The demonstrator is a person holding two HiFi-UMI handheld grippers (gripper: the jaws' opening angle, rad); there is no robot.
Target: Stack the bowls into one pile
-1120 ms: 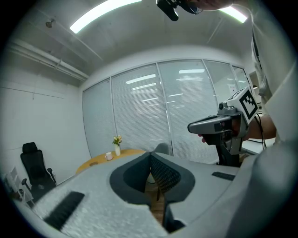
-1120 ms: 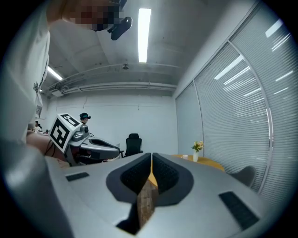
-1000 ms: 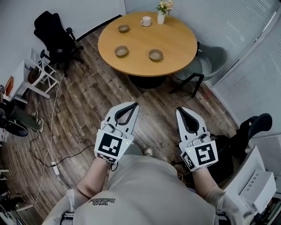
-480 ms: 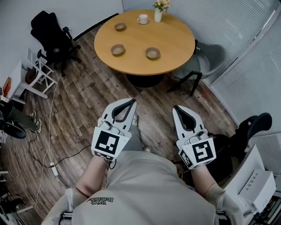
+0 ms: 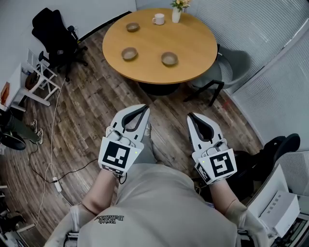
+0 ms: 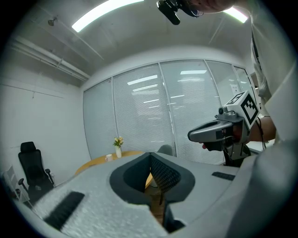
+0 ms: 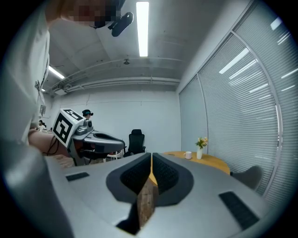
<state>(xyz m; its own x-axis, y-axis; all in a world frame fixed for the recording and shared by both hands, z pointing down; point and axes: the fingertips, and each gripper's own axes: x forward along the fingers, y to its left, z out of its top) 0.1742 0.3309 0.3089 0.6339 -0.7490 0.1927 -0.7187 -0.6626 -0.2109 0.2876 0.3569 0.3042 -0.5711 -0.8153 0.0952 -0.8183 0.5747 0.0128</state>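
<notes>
Head view: standing well back from round table [image 5: 193, 43], over wood floor, so nothing reachable yet. 3 bowls spread on top, none nested: far bowl [image 5: 133, 27] nr mug [image 5: 158, 19] & flower vase [image 5: 176, 14]; left bowl [image 5: 129, 53] and right bowl [image 5: 169, 59] nearer front edge, well apart. Left tool [image 5: 143, 110] and right tool [image 5: 192, 118] carried side by side at waist, pointed fwd, jaws pressed together on nothing per both gripper views. Prob. transit posture. Stacking not begun; need approach first, then open up.
</notes>
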